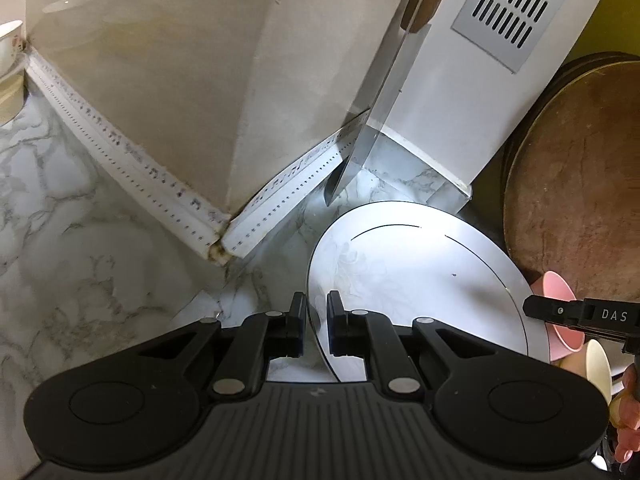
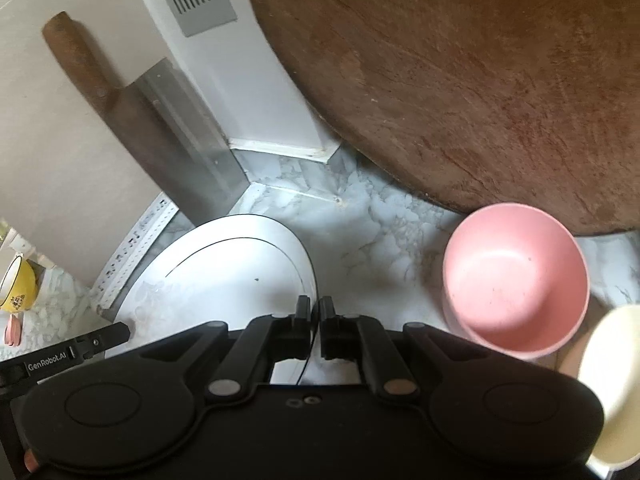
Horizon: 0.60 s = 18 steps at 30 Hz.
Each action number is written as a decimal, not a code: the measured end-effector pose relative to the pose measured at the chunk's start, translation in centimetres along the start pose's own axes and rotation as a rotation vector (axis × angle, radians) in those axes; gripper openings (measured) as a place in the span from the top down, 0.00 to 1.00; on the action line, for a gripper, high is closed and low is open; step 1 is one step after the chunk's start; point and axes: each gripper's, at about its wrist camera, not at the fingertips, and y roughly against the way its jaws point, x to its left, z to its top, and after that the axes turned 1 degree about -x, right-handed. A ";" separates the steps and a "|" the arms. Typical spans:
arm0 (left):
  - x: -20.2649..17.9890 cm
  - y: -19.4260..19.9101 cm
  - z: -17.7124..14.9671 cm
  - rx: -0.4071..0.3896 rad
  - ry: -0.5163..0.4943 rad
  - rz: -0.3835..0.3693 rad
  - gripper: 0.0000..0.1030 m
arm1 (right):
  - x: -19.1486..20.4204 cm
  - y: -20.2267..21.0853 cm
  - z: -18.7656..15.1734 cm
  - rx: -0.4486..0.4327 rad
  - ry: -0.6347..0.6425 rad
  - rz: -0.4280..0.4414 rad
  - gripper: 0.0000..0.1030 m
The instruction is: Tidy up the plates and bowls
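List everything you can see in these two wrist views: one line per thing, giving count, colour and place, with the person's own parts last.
Plate: one, white with a thin dark ring, gripped at opposite edges by both grippers.
Pink bowl: one, on the counter right of the plate.
Cream bowl: one, beside the pink bowl.
Cutting board: one, brown, round, leaning behind the bowls.
Cleaver: one, steel blade with wooden handle, leaning against the wall.
Yellow cup: one, far left of the right view.
Counter: white-grey marble.
Left gripper: black, shut on the plate's rim.
Right gripper: black, shut on the plate's rim.
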 end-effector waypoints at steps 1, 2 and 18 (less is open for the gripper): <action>0.3 0.5 -0.2 -0.003 0.001 -0.006 0.91 | 0.3 0.3 -0.2 -0.005 0.003 0.000 0.95; 0.5 1.0 -0.3 -0.006 0.001 -0.011 0.91 | 0.5 0.7 -0.5 -0.008 0.002 0.003 0.95; 5.3 7.0 -2.8 -0.044 0.030 -0.007 0.91 | 5.3 4.0 -5.3 -0.004 0.022 0.066 0.95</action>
